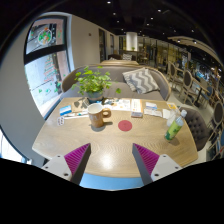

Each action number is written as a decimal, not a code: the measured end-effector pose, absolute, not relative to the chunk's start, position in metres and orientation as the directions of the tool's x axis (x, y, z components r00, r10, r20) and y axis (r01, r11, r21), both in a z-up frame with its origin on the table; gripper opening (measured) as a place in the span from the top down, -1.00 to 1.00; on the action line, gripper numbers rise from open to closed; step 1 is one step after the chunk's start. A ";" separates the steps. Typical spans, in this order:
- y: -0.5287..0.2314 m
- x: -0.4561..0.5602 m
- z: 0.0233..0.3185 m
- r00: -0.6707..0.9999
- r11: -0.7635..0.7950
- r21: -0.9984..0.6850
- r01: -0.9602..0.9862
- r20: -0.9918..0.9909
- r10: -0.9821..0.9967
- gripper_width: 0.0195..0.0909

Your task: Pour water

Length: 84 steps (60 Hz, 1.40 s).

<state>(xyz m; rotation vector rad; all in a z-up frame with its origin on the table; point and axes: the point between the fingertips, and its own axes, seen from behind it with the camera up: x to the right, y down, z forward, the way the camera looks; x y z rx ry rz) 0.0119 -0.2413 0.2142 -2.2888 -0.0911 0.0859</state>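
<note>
A smooth, matt pale wooden tabletop [100, 140] is seen; glossy translucent plastic is shown by the green bottle [175, 127].

— Where is the camera sitting?

— On the gripper [110, 160] itself, held above the near edge of the wooden table [100, 148] and tipped slightly down along its two fingers [70, 158], which frame the bottom of the view with a wide gap between them.

— How close to things?

— Well back. The mug [97, 115], the red coaster [125, 125] and the green bottle [175, 127] sit beyond the fingers, mid-table. The plant [92, 83] and sofa [135, 78] lie farther on.

— Any second view?

— Only this one, very wide, taking in wall and ceiling.
</note>
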 end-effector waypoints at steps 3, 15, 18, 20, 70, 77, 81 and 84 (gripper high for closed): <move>-0.239 0.042 0.203 0.997 -0.662 -0.750 0.020 -0.038 0.072 -0.84; -0.219 0.163 0.153 1.000 -0.657 -0.754 -0.007 -0.008 -0.001 -0.84; -0.209 0.194 0.142 1.000 -0.644 -0.765 -0.008 0.002 -0.015 -0.85; -0.201 0.214 0.136 1.000 -0.635 -0.772 -0.011 0.007 -0.026 -0.84; -0.028 0.342 0.063 0.998 -0.467 -0.884 -0.032 -0.008 -0.054 0.19; -0.027 0.341 0.064 0.999 -0.467 -0.884 -0.010 0.016 -0.052 0.40; -0.026 0.338 0.065 0.999 -0.474 -0.880 0.005 0.030 -0.046 0.45; -0.024 0.337 0.068 0.998 -0.473 -0.881 0.013 0.041 -0.049 0.45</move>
